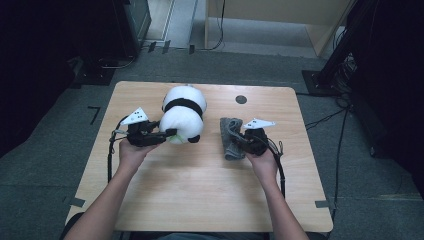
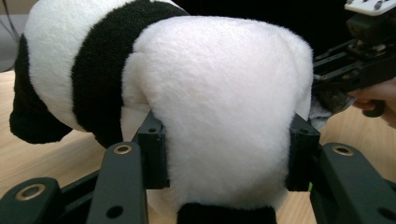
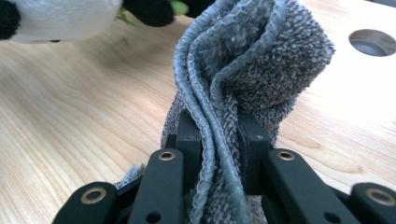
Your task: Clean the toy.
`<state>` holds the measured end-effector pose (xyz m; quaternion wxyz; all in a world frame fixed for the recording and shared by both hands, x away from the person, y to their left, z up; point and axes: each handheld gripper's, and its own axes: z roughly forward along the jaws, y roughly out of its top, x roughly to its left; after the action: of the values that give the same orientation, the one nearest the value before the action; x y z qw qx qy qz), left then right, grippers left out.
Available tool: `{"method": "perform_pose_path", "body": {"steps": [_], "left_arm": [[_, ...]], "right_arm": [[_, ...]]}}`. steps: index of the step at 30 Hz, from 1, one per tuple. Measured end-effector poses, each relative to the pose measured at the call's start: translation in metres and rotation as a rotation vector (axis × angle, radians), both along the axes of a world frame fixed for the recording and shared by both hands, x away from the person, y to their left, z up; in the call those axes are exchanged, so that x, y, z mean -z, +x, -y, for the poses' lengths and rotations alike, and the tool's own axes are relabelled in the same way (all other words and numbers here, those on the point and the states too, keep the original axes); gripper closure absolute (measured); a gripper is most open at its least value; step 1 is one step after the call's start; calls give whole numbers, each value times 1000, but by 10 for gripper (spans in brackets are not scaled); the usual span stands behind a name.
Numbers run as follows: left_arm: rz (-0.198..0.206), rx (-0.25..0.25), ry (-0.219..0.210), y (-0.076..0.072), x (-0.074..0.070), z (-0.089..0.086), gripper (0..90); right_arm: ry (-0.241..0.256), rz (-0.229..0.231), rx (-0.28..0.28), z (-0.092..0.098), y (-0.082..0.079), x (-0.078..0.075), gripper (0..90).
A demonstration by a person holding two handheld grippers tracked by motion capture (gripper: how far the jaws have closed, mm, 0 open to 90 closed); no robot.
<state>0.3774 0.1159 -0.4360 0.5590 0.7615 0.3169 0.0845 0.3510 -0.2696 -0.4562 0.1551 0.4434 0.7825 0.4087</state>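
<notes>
Two grips: L hand-held gripper (image 2: 226,161) squeezes panda (image 2: 187,93), R hand-held gripper (image 3: 219,144) pinches towel (image 3: 252,60)

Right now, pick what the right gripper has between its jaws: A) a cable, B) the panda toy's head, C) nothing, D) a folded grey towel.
D: in the right gripper view the right gripper has its jaws closed on the bunched folds of the grey towel, while the left gripper clamps the plush panda.
</notes>
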Motion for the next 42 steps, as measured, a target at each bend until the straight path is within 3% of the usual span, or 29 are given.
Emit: {"method": "perform_pose_path", "body": {"steps": [4, 9, 12, 22, 24, 28, 36, 42], "left_arm": [[8, -13, 19, 2, 1, -7, 474], [54, -19, 36, 10, -1, -18, 469], [58, -39, 38, 16, 0, -27, 466], [8, -133, 45, 36, 15, -58, 466], [-8, -147, 62, 42, 18, -62, 464], [7, -179, 63, 49, 22, -71, 462], [-17, -196, 76, 53, 32, -87, 443], [-3, -196, 138, 56, 43, -89, 414]], "right_arm": [[35, 16, 18, 7, 4, -4, 755], [-10, 15, 25, 18, 11, -6, 750], [-36, 11, 45, 28, 16, -3, 750], [7, -2, 148, 71, 31, 2, 749], [7, -7, 163, 79, 34, 4, 748], [23, -31, 194, 93, 39, 11, 747], [-3, -71, 228, 102, 49, 29, 734], [-34, -77, 240, 103, 54, 41, 710]]}}
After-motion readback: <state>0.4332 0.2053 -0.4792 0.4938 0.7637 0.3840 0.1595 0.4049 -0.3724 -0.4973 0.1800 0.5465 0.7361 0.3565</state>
